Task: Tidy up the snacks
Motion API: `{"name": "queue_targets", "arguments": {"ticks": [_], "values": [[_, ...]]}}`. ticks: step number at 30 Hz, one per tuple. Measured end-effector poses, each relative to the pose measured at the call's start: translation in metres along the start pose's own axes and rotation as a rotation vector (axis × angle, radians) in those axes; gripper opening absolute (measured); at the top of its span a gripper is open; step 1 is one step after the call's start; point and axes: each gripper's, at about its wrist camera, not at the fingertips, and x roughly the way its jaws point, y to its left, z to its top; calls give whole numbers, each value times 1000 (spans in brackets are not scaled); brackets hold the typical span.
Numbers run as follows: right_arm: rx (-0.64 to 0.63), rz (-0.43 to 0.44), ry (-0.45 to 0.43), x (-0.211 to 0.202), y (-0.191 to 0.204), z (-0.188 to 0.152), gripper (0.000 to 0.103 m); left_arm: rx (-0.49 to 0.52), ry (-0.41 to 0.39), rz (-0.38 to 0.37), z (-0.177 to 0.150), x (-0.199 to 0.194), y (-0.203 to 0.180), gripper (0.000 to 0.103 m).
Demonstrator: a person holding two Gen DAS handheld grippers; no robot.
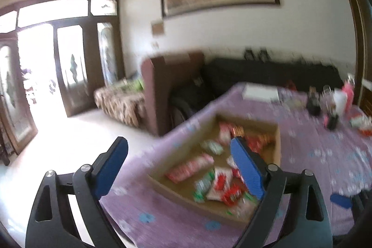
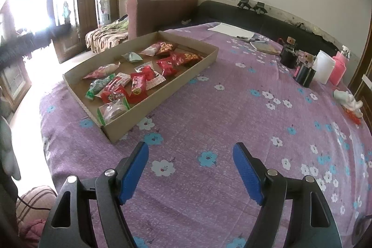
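Here the right tongs (image 2: 190, 172) hang open and empty over the flowered counter (image 2: 232, 108), and the left tongs (image 1: 179, 164) gape empty just above the near end of the cardboard tray (image 2: 130, 119), where the snacks (image 2: 137, 83) lie loose. The left view is smeared, so a hasty dip could catch the low wall and shove the tray toward the counter's left edge. Farther right, the white jar (image 2: 324, 69) and pink bottle (image 2: 338, 67) could topple under a wide swing.
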Motion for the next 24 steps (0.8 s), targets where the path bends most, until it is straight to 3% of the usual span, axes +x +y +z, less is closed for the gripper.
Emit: {"name": "queue_targets", "arguments": {"ticks": [1, 3, 8, 13, 24], "values": [[-3, 0, -2, 0, 1, 0, 77, -13, -34, 10, 0, -6, 3, 103], [-8, 0, -5, -1, 4, 0, 77, -27, -60, 10, -1, -9, 7, 103], [-16, 12, -16, -4, 9, 2, 77, 26, 112, -50, -3, 14, -1, 103], [-32, 18, -30, -9, 14, 5, 77, -2, 262, -106, -12, 37, -5, 103], [-63, 36, -45, -12, 23, 13, 80, 13, 333, -95, -21, 47, -10, 103]]}}
